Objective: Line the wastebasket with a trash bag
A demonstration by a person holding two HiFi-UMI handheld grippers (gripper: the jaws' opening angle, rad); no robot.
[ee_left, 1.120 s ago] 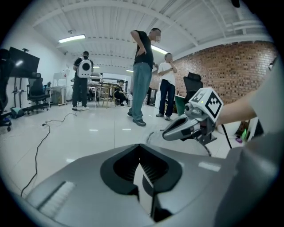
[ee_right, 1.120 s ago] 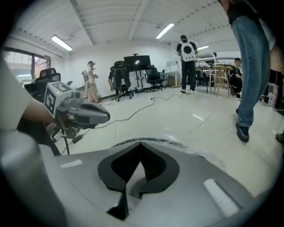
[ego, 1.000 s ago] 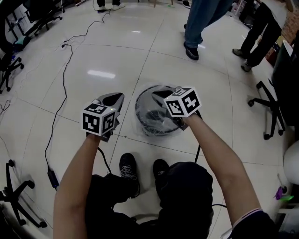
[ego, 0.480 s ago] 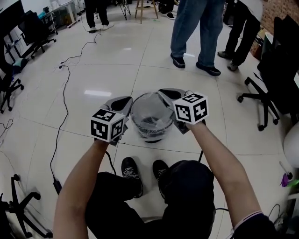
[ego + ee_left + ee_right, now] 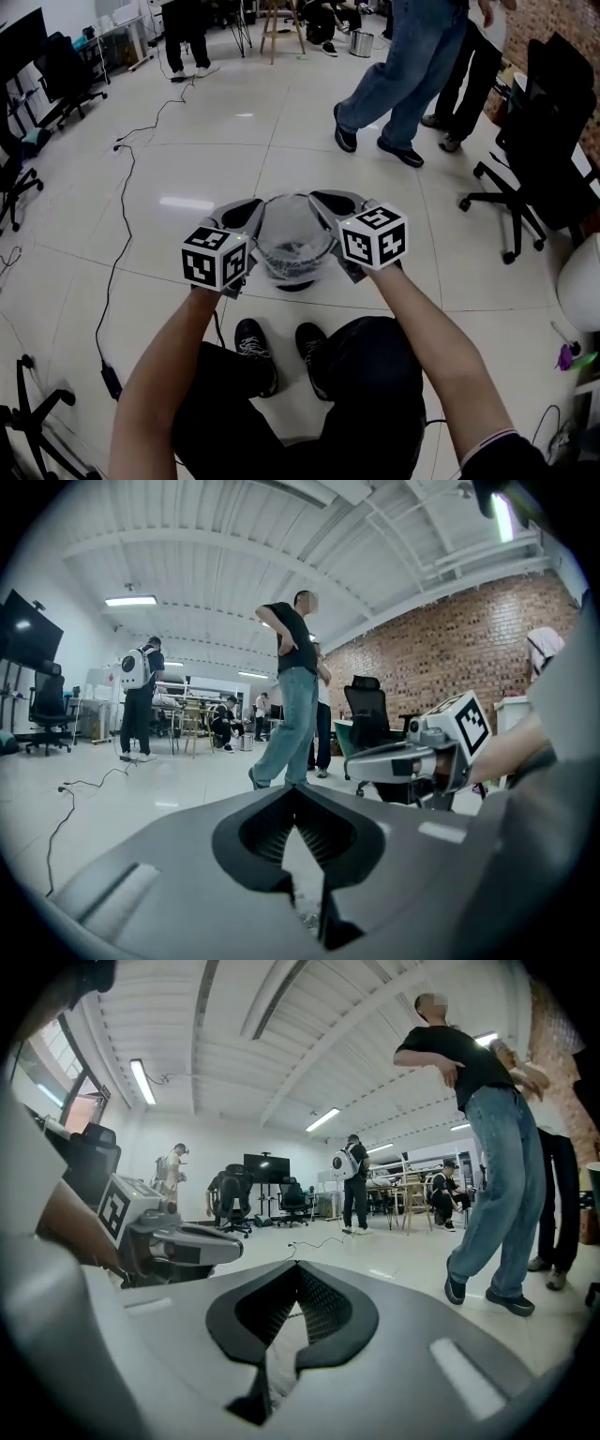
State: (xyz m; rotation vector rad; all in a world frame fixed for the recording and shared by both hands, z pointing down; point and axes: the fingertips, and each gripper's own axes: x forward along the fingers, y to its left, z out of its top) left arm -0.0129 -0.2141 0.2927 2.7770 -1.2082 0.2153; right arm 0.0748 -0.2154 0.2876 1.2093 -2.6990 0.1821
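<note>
In the middle of the head view, a person holds the left tongs (image 5: 251, 206) and the right tongs (image 5: 321, 199) at two opposite sides of a round dark mesh wastebasket (image 5: 295, 267). A thin clear plastic trash bag (image 5: 292, 225) sits inside the wastebasket. Its film rises above the rim and is stretched between the two tongs.

Both tongs are closed on this film. In the left gripper view the jaws of the left tongs (image 5: 300, 803) meet at the tips, and a pale strip of the plastic is pinched in the narrow gap behind them. In the right gripper view the right tongs (image 5: 295, 1279) pinch the film in the same way.

In the head view the wastebasket is just above the person's two black shoes (image 5: 255, 339), over the glossy white tile floor (image 5: 187, 141). Whether its bottom touches the floor, I cannot tell.

A long black cable (image 5: 120, 234) lies on the floor at the left of the frame. In the upper right a person in blue jeans (image 5: 403, 66) is in mid-stride, well apart from the wastebasket. A black office chair (image 5: 525, 178) stands near the right edge.
</note>
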